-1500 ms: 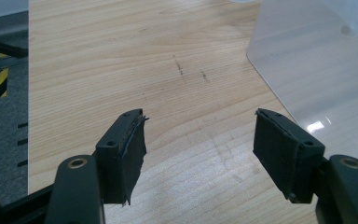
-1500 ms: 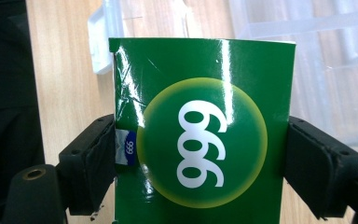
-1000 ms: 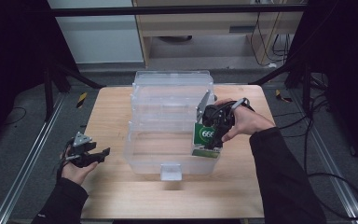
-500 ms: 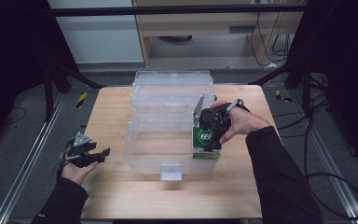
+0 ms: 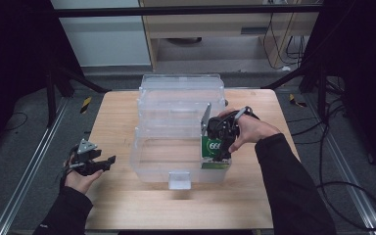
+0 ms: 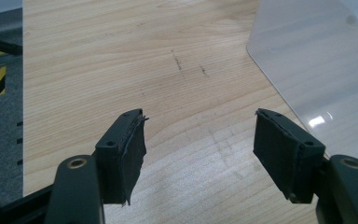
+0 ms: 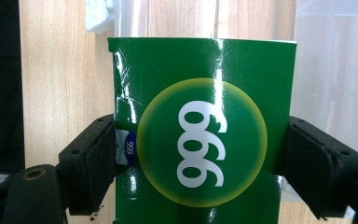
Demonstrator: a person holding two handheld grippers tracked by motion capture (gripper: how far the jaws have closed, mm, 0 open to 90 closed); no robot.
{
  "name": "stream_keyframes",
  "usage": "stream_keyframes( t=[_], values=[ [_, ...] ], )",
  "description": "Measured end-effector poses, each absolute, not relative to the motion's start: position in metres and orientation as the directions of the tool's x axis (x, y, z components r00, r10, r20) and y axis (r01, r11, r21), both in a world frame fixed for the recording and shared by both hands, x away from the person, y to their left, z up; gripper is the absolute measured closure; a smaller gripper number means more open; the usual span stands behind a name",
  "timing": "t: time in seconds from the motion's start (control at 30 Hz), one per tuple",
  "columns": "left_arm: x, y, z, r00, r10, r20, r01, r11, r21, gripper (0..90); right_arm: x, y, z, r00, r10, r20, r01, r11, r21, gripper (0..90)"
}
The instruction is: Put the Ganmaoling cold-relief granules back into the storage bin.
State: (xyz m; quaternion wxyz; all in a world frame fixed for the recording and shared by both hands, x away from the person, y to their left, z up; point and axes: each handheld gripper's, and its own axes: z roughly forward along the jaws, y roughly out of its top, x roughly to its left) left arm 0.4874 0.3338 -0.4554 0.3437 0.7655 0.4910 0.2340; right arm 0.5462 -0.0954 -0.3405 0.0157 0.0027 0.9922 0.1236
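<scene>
A green box (image 5: 210, 146) with a white "999" in a yellow-rimmed circle hangs upright inside the right end of a clear plastic bin (image 5: 147, 169). My right gripper (image 5: 220, 152) reaches down into the bin from above, shut on the box. In the right gripper view the two jaws of the right gripper (image 7: 204, 140) press on the left and right edges of the green box (image 7: 200, 107). My left gripper (image 5: 106, 162) rests low over the table's left side, well apart from the bin. Nothing sits between its jaws, and the left gripper (image 6: 199, 140) is open.
The bin's clear lid (image 5: 182, 87) stands open behind it, toward the table's far edge. A latch tab (image 5: 179, 179) juts from the bin's front wall. In the left gripper view a clear bin corner (image 6: 321, 70) lies at the right over the wooden tabletop (image 6: 121, 60).
The right hand has shifted slightly left and down with the green box inside the bin. The left gripper has stayed where it was.
</scene>
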Motion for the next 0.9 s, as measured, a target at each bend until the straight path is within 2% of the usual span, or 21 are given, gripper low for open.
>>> stream_keyframes(
  t=[0.9],
  values=[
    [0.488, 0.334, -0.456, 0.408, 0.913, 0.023, 0.592, -0.284, 0.755, 33.1, 0.543, -0.087, -0.358, -0.999, -0.001, -0.051, -0.011, 0.982, 0.186, 17.9]
  ],
)
